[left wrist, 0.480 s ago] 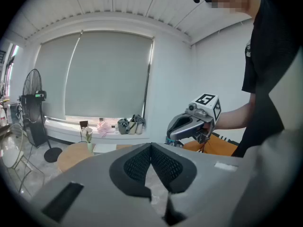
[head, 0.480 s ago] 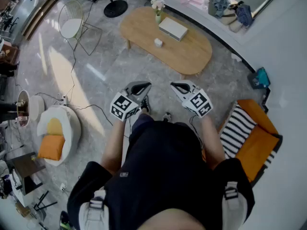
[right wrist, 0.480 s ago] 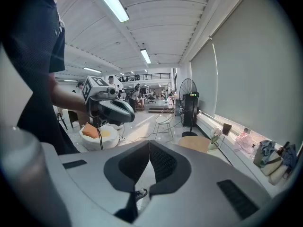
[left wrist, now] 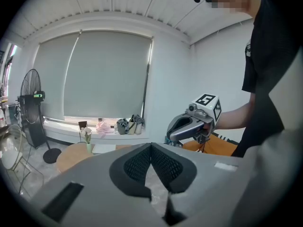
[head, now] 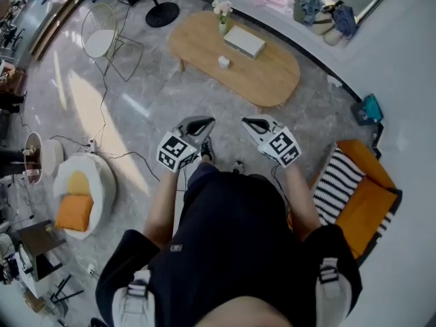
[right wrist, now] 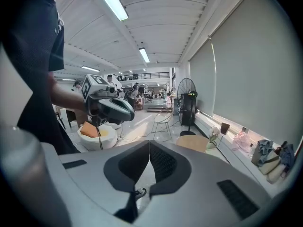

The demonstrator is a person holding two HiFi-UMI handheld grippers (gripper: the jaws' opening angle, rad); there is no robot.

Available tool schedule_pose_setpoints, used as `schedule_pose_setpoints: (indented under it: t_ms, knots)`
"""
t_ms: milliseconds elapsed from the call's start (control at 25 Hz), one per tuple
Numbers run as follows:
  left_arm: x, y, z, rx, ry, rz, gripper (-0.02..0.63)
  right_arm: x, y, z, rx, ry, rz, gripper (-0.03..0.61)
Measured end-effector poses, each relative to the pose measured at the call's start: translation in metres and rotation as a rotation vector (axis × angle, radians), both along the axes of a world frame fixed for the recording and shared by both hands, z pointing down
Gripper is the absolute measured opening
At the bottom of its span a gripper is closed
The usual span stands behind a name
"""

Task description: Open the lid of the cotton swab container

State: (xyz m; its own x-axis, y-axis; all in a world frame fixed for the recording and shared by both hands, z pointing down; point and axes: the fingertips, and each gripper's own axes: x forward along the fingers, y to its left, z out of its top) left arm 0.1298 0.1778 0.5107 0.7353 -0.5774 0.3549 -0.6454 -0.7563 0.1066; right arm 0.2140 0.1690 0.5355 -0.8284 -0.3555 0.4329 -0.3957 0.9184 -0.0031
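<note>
Change: almost nothing has moved; the head view has slipped a little, so the counter [head: 272, 73] sits slightly higher in frame, and both tongs are where they were.
Left tongs [head: 198, 122]: jaws pressed together with nothing between them, held at waist height above the floor.
Right tongs [head: 255, 123]: jaws also together and empty, to the right of the left pair and not touching it.
Container [head: 223, 61]: small white thing near the middle of the oval wooden counter, far ahead, well apart from both tongs; its lid is too small to make out.
Box [head: 245, 41]: flat and white, just beyond the container, to its right.
Vase [head: 224, 20]: pale flowers, at the counter's far edge.
Cushion [head: 338, 182]: black-and-white stripes, on an orange seat at near right.
</note>
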Motion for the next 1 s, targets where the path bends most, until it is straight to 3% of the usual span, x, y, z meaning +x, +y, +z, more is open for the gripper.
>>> schedule_pose_setpoints:
  t_ms: [1000]
  knots:
    - [-0.028, -0.032, 0.008, -0.037, 0.020, 0.023, 0.000, -0.028, -0.027, 0.010, -0.027, 0.045, 0.011, -0.003]
